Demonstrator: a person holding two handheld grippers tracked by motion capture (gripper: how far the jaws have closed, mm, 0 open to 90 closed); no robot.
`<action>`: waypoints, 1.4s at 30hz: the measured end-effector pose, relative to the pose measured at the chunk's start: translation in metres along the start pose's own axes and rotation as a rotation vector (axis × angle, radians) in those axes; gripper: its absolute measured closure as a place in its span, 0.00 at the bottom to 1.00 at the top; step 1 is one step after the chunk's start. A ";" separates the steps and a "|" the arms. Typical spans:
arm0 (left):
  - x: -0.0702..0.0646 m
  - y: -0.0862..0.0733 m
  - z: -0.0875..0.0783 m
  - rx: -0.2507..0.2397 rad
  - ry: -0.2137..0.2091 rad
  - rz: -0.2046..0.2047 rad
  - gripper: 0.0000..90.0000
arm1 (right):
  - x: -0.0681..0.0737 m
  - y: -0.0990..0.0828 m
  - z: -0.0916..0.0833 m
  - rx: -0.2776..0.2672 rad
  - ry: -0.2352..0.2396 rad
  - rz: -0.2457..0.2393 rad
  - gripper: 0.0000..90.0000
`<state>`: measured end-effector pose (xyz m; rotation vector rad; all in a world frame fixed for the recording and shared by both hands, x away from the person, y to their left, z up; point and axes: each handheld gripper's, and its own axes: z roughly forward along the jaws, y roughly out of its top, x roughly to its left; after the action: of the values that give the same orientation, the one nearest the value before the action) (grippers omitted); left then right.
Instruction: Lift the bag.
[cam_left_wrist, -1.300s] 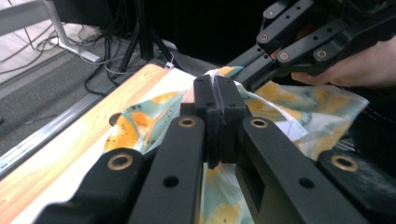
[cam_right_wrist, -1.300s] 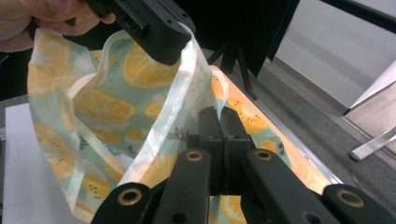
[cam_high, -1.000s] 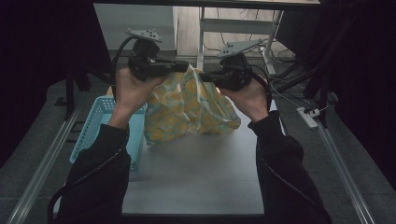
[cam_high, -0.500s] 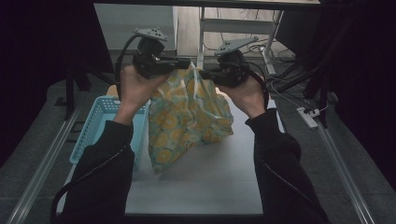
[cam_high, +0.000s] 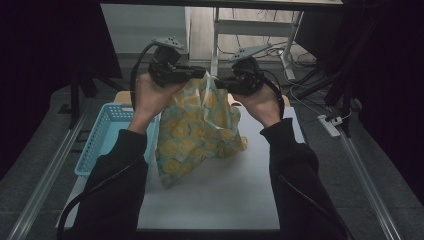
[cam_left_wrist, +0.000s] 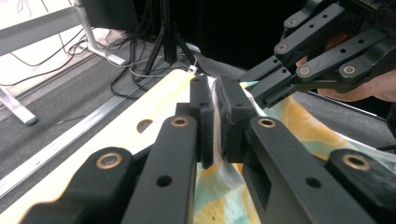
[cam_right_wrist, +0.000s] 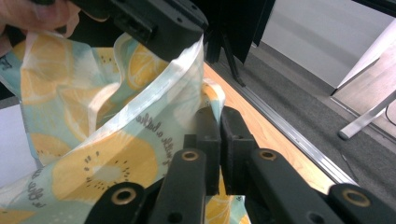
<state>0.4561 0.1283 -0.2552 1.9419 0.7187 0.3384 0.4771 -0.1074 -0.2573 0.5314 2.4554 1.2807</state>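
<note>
A pale cloth (cam_high: 200, 130) printed with yellow lemon slices hangs over the white table (cam_high: 225, 195), its lower end drooping to the tabletop. My left gripper (cam_high: 202, 74) pinches its top edge. In the left gripper view that gripper (cam_left_wrist: 215, 93) has the cloth's white hem (cam_left_wrist: 217, 156) clamped between its pads, though its jaws have just been opening a little. My right gripper (cam_high: 220, 84) holds the top edge close beside it. In the right gripper view this gripper (cam_right_wrist: 219, 126) is shut on the cloth (cam_right_wrist: 93, 121), with the left gripper (cam_right_wrist: 154, 23) just above.
A light blue plastic basket (cam_high: 107, 130) stands at the table's left side, partly behind the left forearm. The table's far edge is a wooden strip (cam_right_wrist: 261, 130). On the floor beyond lie cables, desk legs and a power strip (cam_high: 330, 125) to the right.
The cloth has dropped out of a bunched shape and now hangs longer, its lower corner reaching toward the table's front. Both hands have sunk slightly and drawn closer together.
</note>
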 end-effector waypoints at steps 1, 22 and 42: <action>0.000 0.000 0.001 -0.002 0.000 0.002 0.92 | -0.001 0.000 0.000 -0.001 0.000 0.001 0.95; 0.006 -0.022 0.003 -0.009 0.014 0.016 0.26 | -0.010 -0.019 -0.016 -0.064 0.009 0.096 0.58; 0.008 -0.070 -0.017 0.029 -0.063 -0.045 0.00 | -0.010 -0.055 -0.031 -0.092 0.002 0.146 0.29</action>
<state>0.4304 0.1682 -0.3100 1.9518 0.7290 0.2389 0.4629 -0.1631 -0.2845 0.6953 2.3833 1.4432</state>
